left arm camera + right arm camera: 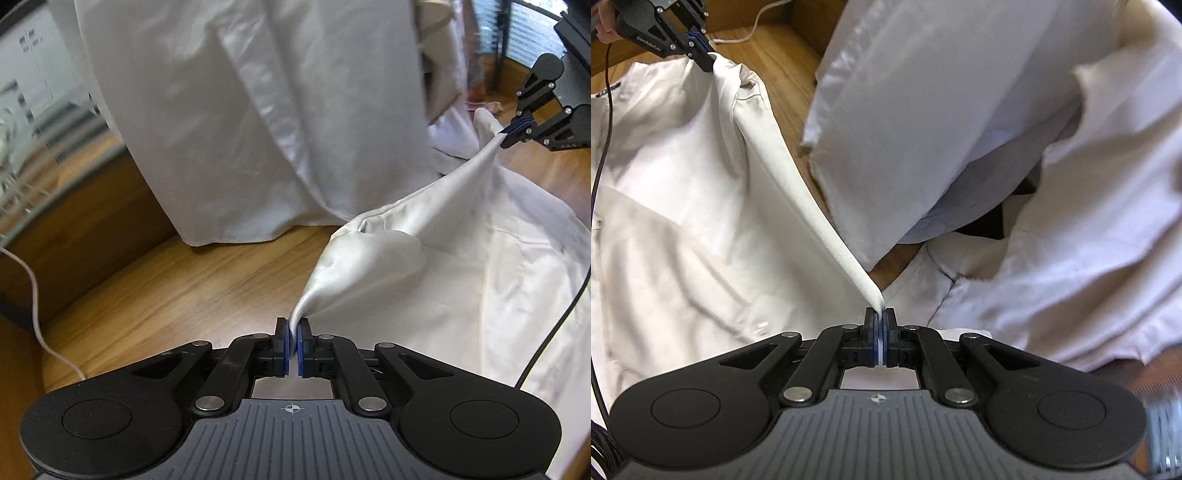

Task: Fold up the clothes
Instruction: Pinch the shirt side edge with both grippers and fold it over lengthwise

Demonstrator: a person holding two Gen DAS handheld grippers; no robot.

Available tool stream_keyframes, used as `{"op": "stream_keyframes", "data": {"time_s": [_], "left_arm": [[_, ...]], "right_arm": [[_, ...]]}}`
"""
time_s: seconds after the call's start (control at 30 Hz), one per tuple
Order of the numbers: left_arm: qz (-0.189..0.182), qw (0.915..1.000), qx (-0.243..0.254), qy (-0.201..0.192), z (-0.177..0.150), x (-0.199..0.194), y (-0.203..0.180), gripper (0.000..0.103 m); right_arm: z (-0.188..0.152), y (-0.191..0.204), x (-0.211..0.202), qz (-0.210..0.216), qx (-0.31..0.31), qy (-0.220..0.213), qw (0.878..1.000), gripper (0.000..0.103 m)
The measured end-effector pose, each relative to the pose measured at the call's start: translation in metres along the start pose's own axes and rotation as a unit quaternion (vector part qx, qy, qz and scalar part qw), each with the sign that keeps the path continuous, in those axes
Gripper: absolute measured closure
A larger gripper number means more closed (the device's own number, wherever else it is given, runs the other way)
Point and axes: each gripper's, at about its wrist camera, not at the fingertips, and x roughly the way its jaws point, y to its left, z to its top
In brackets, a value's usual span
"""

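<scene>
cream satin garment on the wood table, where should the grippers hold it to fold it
Hold the cream satin garment at the two ends of its raised edge, as now: left gripper pinches one end, right gripper the other. The edge runs taut between them while the body drapes on the wooden table, so come in from the sides, level with the edge.

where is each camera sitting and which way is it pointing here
Left wrist: sits on the left gripper, looking along its fingers over the wooden table at the pinched cream shirt; the right gripper shows far off at upper right.
Right wrist: sits on the right gripper, looking back along the stretched shirt edge; the left gripper shows at upper left.
Shared: both grippers, the shirt, the table, and a white garment beyond.
</scene>
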Motion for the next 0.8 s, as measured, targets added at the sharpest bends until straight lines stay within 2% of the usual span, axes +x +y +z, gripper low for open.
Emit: {"op": "stream_keyframes", "data": {"time_s": [0.13,0.23,0.4,0.67,0.77,0.8], "left_arm": [[0.006,0.9998,0.015,-0.010,-0.010,-0.028,-0.020,0.100],[-0.001,0.9999,0.012,-0.011,-0.028,-0.043,-0.033,0.100],[-0.010,0.9998,0.007,0.018,-0.057,-0.047,-0.056,0.100],[-0.008,0.9980,0.005,0.062,-0.094,-0.020,-0.087,0.098],[-0.019,0.9981,-0.016,0.057,-0.097,-0.025,-0.085,0.095],[-0.022,0.9980,-0.026,0.052,-0.098,-0.030,-0.082,0.089]], "right_arm": [[-0.019,0.037,-0.034,-0.030,0.010,-0.003,1.000,0.101],[-0.029,0.055,-0.050,-0.022,0.035,0.005,0.999,0.101],[-0.053,0.097,-0.067,-0.014,0.058,0.015,0.998,0.101],[-0.088,0.162,-0.045,-0.021,0.047,0.054,0.997,0.101],[-0.088,0.163,-0.049,-0.014,0.060,0.053,0.997,0.099],[-0.088,0.164,-0.051,-0.012,0.065,0.053,0.996,0.099]]}}
